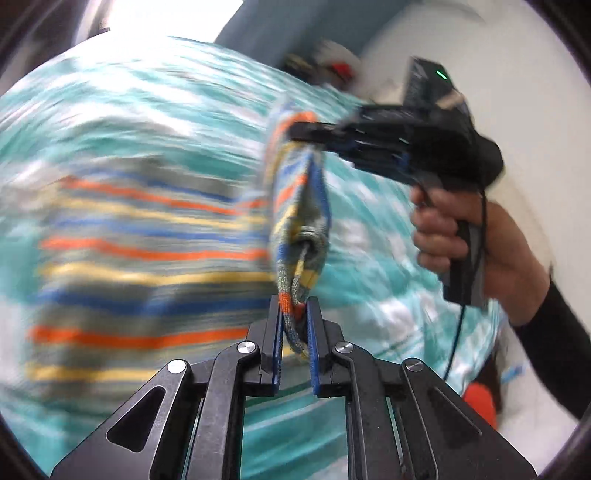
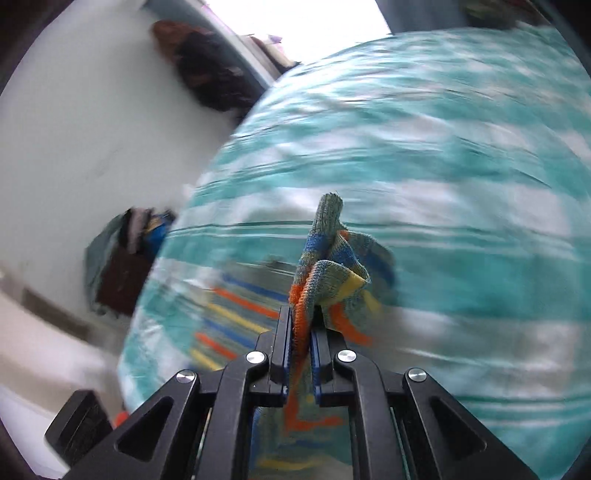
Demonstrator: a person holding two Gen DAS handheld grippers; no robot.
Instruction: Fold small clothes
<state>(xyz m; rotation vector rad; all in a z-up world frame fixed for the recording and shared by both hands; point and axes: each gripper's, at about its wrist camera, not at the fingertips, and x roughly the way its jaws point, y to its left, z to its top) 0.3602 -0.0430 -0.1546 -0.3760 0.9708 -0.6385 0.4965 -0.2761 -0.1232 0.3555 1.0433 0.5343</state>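
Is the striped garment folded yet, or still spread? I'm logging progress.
Mid-fold. The striped garment lies largely spread on the teal bedcover, one edge lifted, pinched by the left gripper and right gripper.

Looks like a home bedroom: bed under teal-and-white patterned bedspread [image 2: 424, 147], white walls, bright window [image 1: 155, 18], clutter alongside.

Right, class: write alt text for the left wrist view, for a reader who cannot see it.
The left gripper pinches one edge of a striped knit garment, and the right gripper, held in a hand, clamps another edge farther off. The garment hangs blurred over a teal-and-white bedspread.
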